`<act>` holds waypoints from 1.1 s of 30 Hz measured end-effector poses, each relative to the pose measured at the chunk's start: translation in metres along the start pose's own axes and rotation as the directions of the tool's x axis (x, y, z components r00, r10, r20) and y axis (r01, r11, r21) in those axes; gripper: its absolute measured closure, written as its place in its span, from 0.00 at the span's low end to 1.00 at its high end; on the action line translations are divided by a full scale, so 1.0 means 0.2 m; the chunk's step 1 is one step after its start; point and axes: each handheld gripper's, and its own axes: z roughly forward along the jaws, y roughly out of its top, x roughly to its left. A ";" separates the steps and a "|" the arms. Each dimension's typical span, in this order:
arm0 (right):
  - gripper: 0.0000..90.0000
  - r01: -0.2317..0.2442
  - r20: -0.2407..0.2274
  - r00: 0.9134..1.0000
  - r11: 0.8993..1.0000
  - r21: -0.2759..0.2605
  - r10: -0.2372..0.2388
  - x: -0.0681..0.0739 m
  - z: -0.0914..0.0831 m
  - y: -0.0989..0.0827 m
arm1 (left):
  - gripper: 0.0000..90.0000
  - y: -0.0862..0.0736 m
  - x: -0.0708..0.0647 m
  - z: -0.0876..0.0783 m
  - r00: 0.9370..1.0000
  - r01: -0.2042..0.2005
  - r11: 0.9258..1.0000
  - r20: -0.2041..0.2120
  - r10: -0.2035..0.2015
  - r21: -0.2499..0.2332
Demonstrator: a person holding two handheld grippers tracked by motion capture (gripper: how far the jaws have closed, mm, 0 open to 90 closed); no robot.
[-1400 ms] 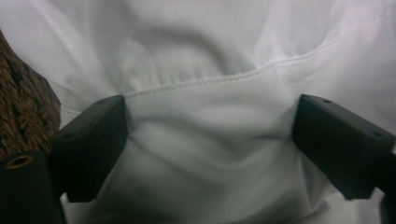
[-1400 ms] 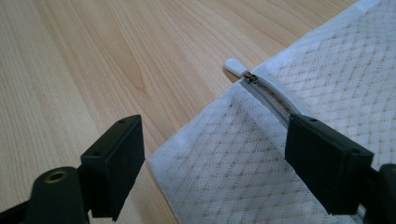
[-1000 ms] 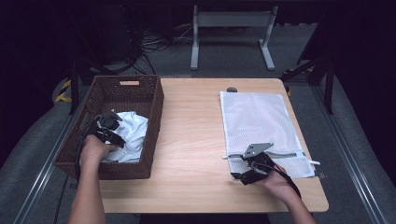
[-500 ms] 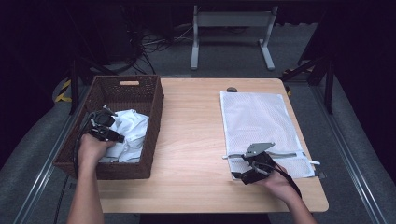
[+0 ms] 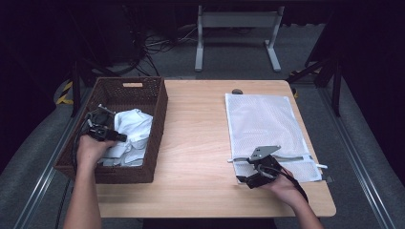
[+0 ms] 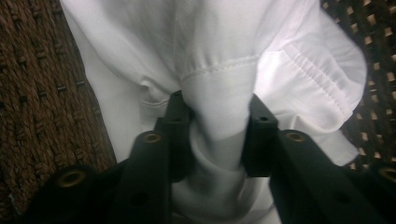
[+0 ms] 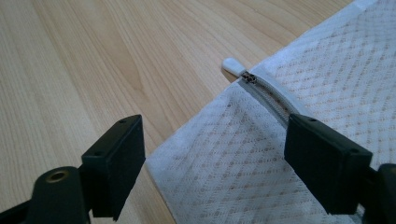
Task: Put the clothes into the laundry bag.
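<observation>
A white cloth [image 5: 136, 126] lies crumpled in the brown wicker basket [image 5: 160, 109] at the table's left. My left gripper [image 5: 122, 137] reaches into the basket; in the left gripper view [image 6: 215, 135] a hemmed fold of the cloth [image 6: 224, 46] is bunched between the pads, which press on it. Its jaws have just been opening a little with the fold still between them. A white mesh bag [image 5: 262, 119] lies flat at the right. My right gripper [image 5: 242, 179] stands open at the bag's near left corner [image 7: 261, 154], close to the zipper [image 7: 271, 95] and its white pull [image 7: 232, 65].
Bare wood lies between the basket and the mesh bag. A small dark round thing [image 5: 237, 91] sits at the table's far edge above the bag. Beyond the table are a grey metal stand [image 5: 236, 28] and cables on the floor.
My left hand has shifted slightly to the left inside the basket, drawing the cloth with it. The right hand and the mesh bag have stayed put.
</observation>
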 end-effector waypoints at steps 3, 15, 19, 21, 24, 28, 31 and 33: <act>0.23 0.000 0.001 1.000 1.000 0.001 0.000 0.00 0.00 0.00 | 0.47 0.01 0.01 0.00 1.000 -0.008 1.000 -0.002 0.008 -0.015; 0.23 0.002 -0.003 1.000 1.000 0.000 -0.002 0.00 0.00 0.00 | 0.01 0.02 0.07 0.14 0.998 0.033 0.990 -0.065 -0.025 0.136; 0.23 0.003 -0.004 1.000 1.000 0.004 -0.003 0.00 0.01 0.00 | 0.02 0.00 0.06 0.19 0.999 0.006 0.980 -0.046 0.004 0.198; 0.23 0.001 -0.004 1.000 1.000 0.004 -0.001 0.00 0.01 0.00 | 0.05 0.00 0.04 0.20 0.999 -0.014 0.980 -0.045 0.023 0.201; 0.23 0.001 -0.004 1.000 1.000 0.006 -0.001 0.00 0.01 0.00 | 0.11 0.00 0.03 0.19 0.998 -0.019 0.977 -0.059 0.032 0.212; 0.23 0.003 -0.004 1.000 1.000 0.009 -0.003 0.00 0.01 0.00 | 0.25 0.01 0.00 0.18 0.996 -0.039 0.975 -0.064 0.054 0.217; 0.23 0.000 -0.002 1.000 1.000 0.007 0.000 0.00 0.00 0.00 | 0.44 0.00 -0.01 0.17 0.998 -0.058 0.977 -0.028 0.065 0.207; 0.23 -0.001 -0.002 1.000 1.000 0.006 0.001 -0.01 0.00 0.00 | 0.53 0.00 -0.01 0.16 0.998 -0.061 0.977 -0.014 0.065 0.204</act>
